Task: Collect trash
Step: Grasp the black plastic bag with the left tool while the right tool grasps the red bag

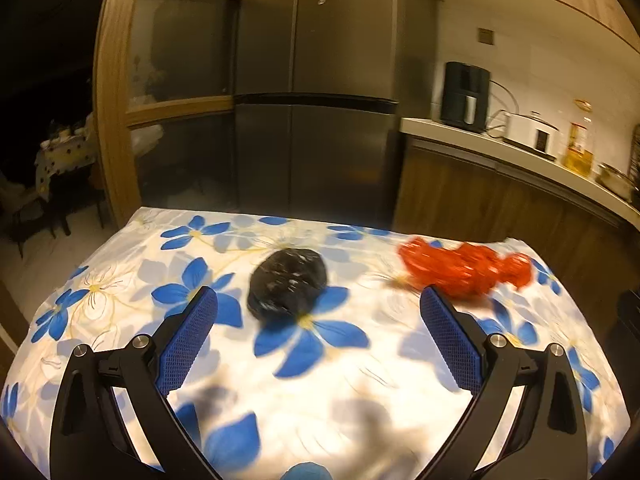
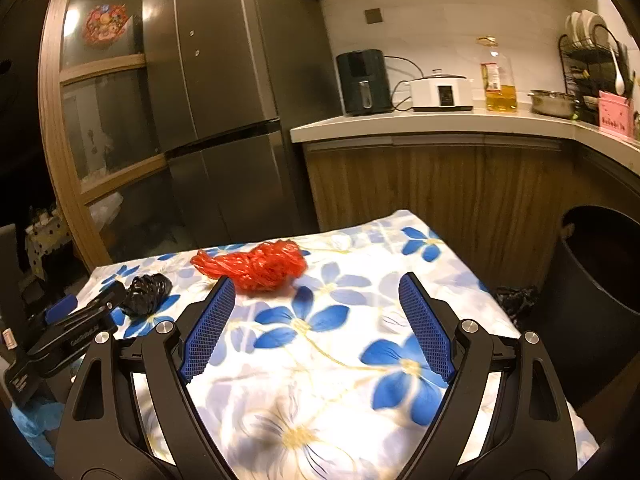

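Observation:
A crumpled black plastic bag [image 1: 287,281] lies on the flowered tablecloth [image 1: 344,364], just ahead of my open, empty left gripper [image 1: 319,300]. A crumpled red plastic bag [image 1: 464,268] lies to its right, past the right finger. In the right wrist view the red bag [image 2: 256,266] lies ahead and left of my open, empty right gripper [image 2: 317,290], near its left finger. The black bag [image 2: 146,289] sits farther left, beside the left gripper [image 2: 68,332]. A dark round bin [image 2: 596,280] stands on the floor right of the table.
A steel fridge [image 2: 224,120] stands behind the table. A kitchen counter [image 2: 440,124] holds an air fryer [image 2: 364,82], a white cooker, an oil bottle and a pan. A black bag scrap [image 2: 516,300] lies between table and bin.

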Motion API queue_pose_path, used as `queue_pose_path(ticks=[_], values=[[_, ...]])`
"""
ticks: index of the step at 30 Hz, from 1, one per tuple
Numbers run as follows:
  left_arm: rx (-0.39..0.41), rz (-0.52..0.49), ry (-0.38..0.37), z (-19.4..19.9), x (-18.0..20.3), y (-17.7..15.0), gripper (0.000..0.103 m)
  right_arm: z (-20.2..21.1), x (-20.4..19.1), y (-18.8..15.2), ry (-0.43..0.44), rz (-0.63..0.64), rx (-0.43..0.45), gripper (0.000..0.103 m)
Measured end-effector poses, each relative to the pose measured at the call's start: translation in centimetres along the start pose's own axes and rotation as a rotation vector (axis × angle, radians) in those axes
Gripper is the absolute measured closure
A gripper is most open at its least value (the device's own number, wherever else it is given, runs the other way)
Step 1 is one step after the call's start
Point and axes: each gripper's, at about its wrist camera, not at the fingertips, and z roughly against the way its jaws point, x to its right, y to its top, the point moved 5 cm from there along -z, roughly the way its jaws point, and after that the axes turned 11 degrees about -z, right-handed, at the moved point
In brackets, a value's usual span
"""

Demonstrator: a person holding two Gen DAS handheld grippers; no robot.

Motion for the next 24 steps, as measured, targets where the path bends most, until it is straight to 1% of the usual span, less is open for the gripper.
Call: queue_pose_path(ticks=[3,6,11,12,14,15,17,18,19,20,24], values=[[-0.02,0.021,0.016,-1.9,-0.9,0.1,0.006,-1.5,-1.1,0.0,0.002,0.016,-0.003,0.02],[-0.055,0.04,0.023,-3.7,-1.4,0.1,0.006,-2.9,-2.1,0.0,0.006,0.029,-0.007,0.02],[-0.096,0.063,0.009,-6.0,-2.0,0.1,0.006,-5.0,-3.6,-0.2,0.008,0.066,-0.012,0.02],[-0.107,0.068,0.006,-6.5,-2.2,0.0,0.008,-5.4,-3.9,-0.2,0.007,0.072,-0.013,0.02],[-0.142,0.083,-0.008,-7.3,-2.3,-0.5,0.015,-6.3,-4.4,-0.2,0.004,0.083,-0.015,0.02],[-0.166,0.097,-0.023,-7.9,-2.4,-0.9,0.025,-6.7,-4.5,-0.2,0.002,0.086,-0.018,0.02],[-0.202,0.128,-0.05,-8.6,-2.8,-1.5,0.034,-7.6,-4.7,-0.2,-0.004,0.092,-0.021,0.02],[-0.21,0.142,-0.059,-8.8,-3.0,-1.7,0.042,-8.0,-4.8,-0.2,-0.008,0.093,-0.023,0.02],[-0.218,0.156,-0.068,-9.0,-3.2,-2.0,0.045,-8.5,-4.9,-0.2,-0.011,0.093,-0.025,0.02],[-0.223,0.167,-0.078,-9.2,-3.3,-2.2,0.051,-8.8,-5.0,-0.1,-0.013,0.091,-0.026,0.02],[-0.22,0.168,-0.105,-9.3,-3.1,-2.4,0.064,-10.3,-5.2,0.0,-0.025,0.091,-0.036,0.02]])
